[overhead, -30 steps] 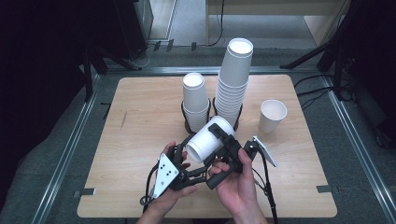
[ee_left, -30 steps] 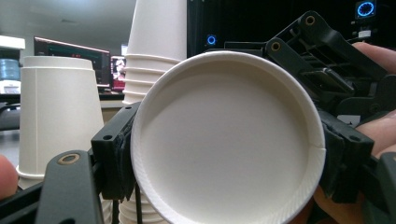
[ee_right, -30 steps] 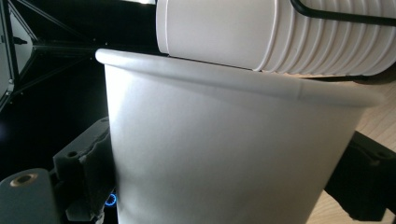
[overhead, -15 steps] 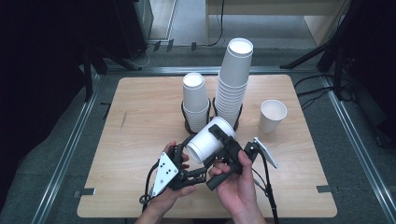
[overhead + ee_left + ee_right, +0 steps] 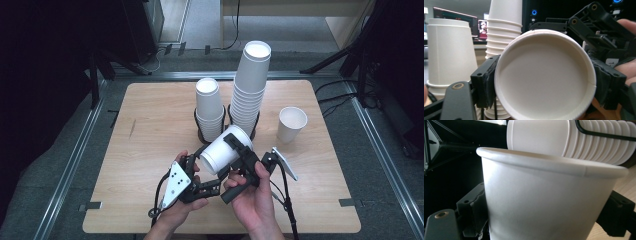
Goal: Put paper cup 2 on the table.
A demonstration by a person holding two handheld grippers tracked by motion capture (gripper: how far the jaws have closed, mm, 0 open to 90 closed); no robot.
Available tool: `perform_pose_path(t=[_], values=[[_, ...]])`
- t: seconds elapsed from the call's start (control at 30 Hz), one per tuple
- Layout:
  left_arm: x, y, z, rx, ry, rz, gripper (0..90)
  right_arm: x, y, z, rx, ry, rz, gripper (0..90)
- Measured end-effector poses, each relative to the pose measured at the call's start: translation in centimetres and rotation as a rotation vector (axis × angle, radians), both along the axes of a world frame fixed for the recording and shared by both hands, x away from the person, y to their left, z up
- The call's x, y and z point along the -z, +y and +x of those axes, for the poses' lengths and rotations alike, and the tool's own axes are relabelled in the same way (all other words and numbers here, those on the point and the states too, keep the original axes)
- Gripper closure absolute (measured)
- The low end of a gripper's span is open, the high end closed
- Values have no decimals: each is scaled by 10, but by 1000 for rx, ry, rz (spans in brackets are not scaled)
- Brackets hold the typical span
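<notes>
Both grippers meet on one white paper cup above the counter's near edge.
Right gripper jaws pinch its wall, just closing; left gripper jaws, just opening, flank its rim.

held cup: far wall and rim hidden behind the right gripper's black frame in the high view; the cup's bottom is cut off by the lower edge in both gripper views.
left gripper: fingertips hidden under the cup in the high view; contact of the pads with the cup cannot be told there.
tall stack: top cut off by the upper edge of the left gripper view; lower part hidden behind the cup.
short stack: base partly hidden behind a black jaw, left edge cropped.
black holders: near side hidden behind the cup and grippers.
screens: blurred, content unreadable.
forearms: cut off at the near edge of the high view.
</notes>
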State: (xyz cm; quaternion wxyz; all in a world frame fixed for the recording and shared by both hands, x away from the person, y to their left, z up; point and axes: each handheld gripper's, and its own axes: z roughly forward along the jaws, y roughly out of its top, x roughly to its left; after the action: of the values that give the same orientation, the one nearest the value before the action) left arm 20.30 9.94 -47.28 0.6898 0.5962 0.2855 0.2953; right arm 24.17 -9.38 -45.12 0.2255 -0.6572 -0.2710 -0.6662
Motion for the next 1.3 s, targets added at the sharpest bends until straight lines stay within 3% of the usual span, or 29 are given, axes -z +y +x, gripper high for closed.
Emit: perform_pose_path(t=[0.23, 0.73, 1.3], values=[[-3, 2, 0, -1, 22, 17, 95, 0, -2, 1, 16, -6, -6, 122], [-3, 1, -1, 2, 25, 39, 96, -1, -9, 3, 41, -23, -16, 122], [-3, 0, -1, 12, 35, 54, 96, -4, -19, 8, 95, -54, -64, 123]])
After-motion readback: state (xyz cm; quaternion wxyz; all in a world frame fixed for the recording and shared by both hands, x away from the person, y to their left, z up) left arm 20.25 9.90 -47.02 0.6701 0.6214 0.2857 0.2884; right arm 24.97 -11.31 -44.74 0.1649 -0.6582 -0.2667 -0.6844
